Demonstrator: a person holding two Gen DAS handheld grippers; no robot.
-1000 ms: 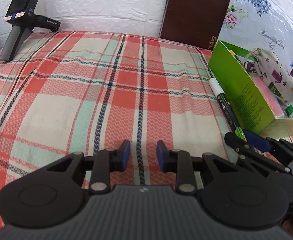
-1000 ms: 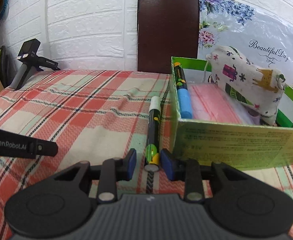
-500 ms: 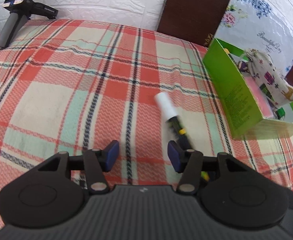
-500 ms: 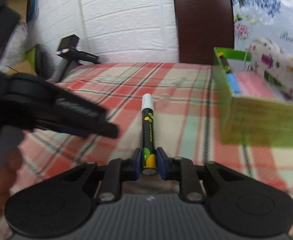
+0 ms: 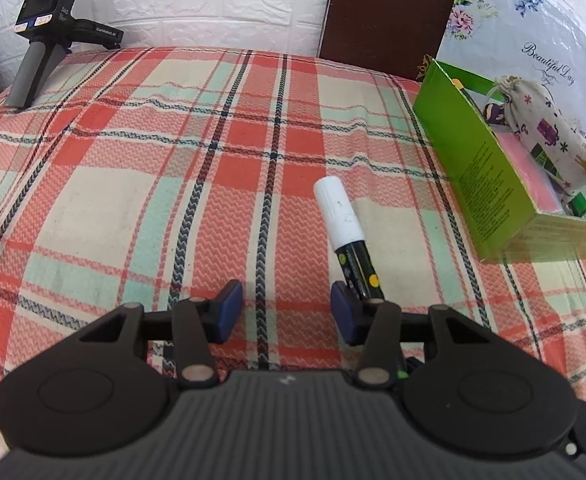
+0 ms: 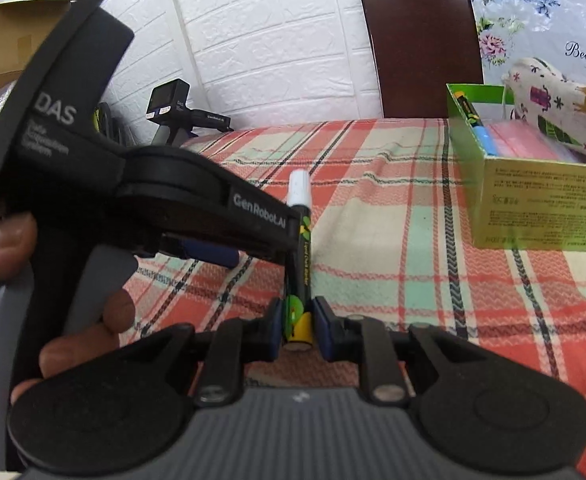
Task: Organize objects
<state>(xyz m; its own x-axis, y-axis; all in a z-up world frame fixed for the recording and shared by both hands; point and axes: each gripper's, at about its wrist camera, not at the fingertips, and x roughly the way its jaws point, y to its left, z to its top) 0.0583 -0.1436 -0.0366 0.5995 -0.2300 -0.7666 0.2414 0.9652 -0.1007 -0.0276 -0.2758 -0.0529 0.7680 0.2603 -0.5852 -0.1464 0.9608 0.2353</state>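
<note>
My right gripper [image 6: 298, 330] is shut on the tail of a black marker [image 6: 302, 256] with a white cap, held above the plaid cloth. The marker [image 5: 347, 230] also shows in the left wrist view, just right of my open left gripper [image 5: 283, 310], its barrel beside the right fingertip [image 5: 343, 312]. In the right wrist view the left gripper's body [image 6: 165, 200] sits close on the left, its tip at the marker's barrel. A green box [image 5: 489, 184] on the right holds a printed cloth pouch [image 5: 549, 132], a pink pack and a blue-capped marker [image 6: 479, 132].
A third idle handheld gripper [image 5: 43, 52] stands at the table's far left corner. A dark brown chair back [image 5: 385, 12] and a floral sheet [image 5: 533, 20] are behind the table. A cardboard box [image 6: 17, 48] sits far left by the white brick wall.
My right gripper closed on the marker, lifted it away from the green box and carried it left. My left gripper opened wider and came up beside the marker.
</note>
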